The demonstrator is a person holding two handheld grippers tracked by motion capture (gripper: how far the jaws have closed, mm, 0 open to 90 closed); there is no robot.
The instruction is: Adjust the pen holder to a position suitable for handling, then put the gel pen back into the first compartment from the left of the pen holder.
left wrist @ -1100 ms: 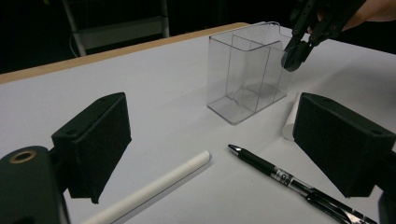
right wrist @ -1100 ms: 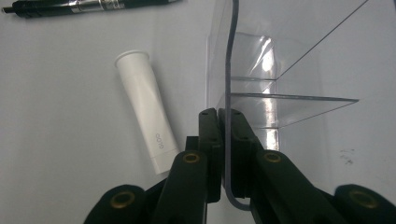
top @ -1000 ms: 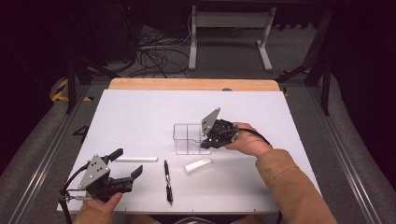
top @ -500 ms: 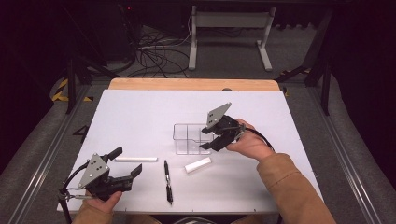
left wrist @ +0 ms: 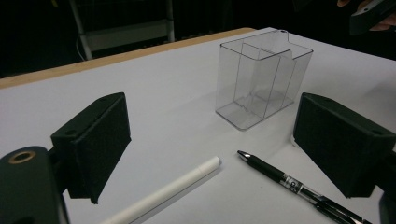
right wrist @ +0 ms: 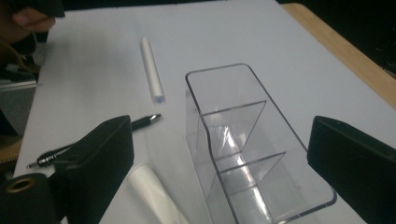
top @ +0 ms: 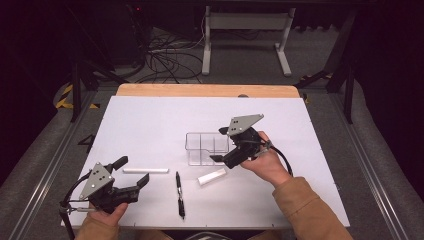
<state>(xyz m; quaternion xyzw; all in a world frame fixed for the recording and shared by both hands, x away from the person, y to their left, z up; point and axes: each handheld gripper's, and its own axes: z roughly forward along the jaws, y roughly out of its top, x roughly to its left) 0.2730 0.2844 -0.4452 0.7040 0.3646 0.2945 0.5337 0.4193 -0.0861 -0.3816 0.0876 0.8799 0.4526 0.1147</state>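
A clear plastic organizer (top: 202, 148) with several compartments stands empty mid-table. My right gripper (top: 220, 145) hovers at its right end, open, its jaws spanning the organizer's (right wrist: 252, 149) width without touching it. On the table in front lie a short white tube (top: 212, 176), a black pen (top: 179, 194) and a long white stick (top: 146, 171). My left gripper (top: 131, 171) rests open near the front left, just left of the stick. In the left gripper view the stick (left wrist: 163, 193) and pen (left wrist: 299, 184) lie between the open jaws, with the organizer (left wrist: 261, 79) beyond.
The white table top (top: 150, 125) has a wooden strip (top: 205, 90) along its far edge. Cables and a metal stand (top: 245, 30) sit on the dark floor behind. Bare table room lies left of and behind the organizer.
My right gripper has shifted slightly to the right at the organizer's end, still open. The left gripper and the objects on the table have stayed put.
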